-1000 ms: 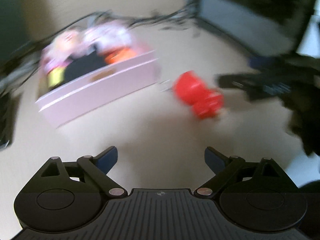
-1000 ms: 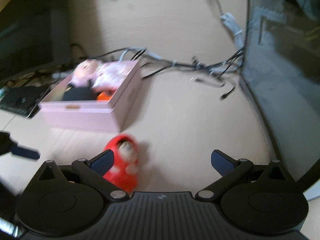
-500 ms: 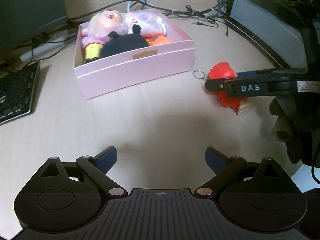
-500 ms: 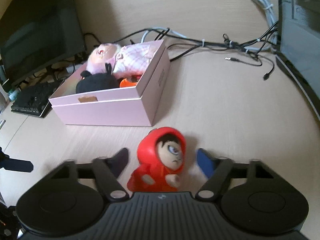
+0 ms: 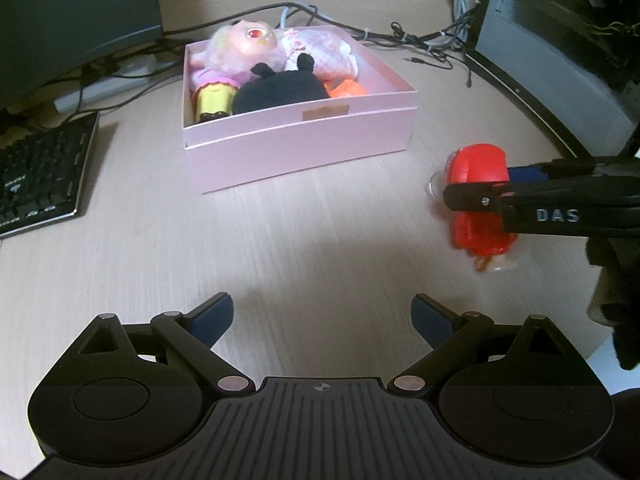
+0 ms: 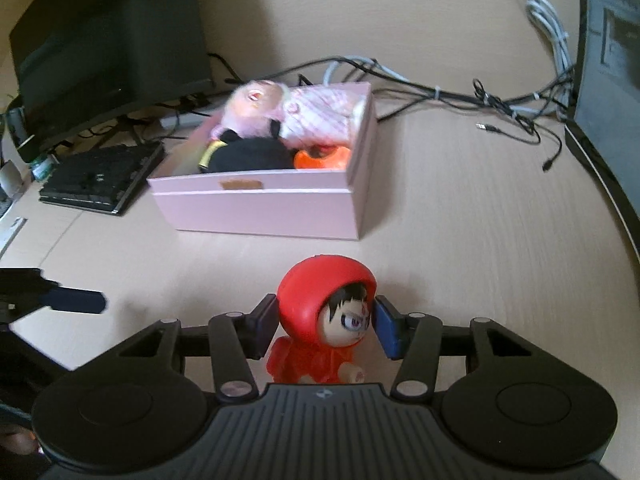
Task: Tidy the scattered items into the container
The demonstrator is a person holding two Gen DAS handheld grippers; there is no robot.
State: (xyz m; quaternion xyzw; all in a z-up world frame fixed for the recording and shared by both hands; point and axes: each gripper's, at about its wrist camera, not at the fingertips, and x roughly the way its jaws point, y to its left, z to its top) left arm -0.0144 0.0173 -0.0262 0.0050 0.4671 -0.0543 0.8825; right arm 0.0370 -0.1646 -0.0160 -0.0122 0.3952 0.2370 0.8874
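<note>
**Red-hooded figure clamped at the head, pink box beyond**

In the right wrist view, the right tongs (image 6: pixel 325 330) are seen closing on the red-hooded figure (image 6: pixel 326 320). The two blue pads are pressed against either side of its hooded head, so the figure is grasped. It is held upright, face turned to the right, just in front of the tool body, over the near part of the table (image 6: pixel 480 248). In the left wrist view the same figure (image 5: pixel 478 196) is seen at the right, crossed by a black finger marked "DAS".

The left tongs (image 5: pixel 322 316) are held released, the jaws standing wide apart with only bare table between them. One dark blue fingertip (image 6: pixel 76 300) of these tongs is seen at the left edge of the right wrist view, well apart from the figure.

Farther back, the pink box (image 6: pixel 260 208) is set on the table, open at the top. Inside it a black plush (image 5: pixel 278 90), a pink-haired doll (image 5: pixel 244 50), a pink checked soft toy (image 5: pixel 324 50) and an orange item (image 5: pixel 346 88) are packed together.

To the left of the box a black keyboard (image 5: pixel 40 176) is laid. Behind the box a dark monitor (image 6: pixel 112 40) is stood at the left, and a tangle of cables (image 6: pixel 460 96) is spread to the right.
</note>
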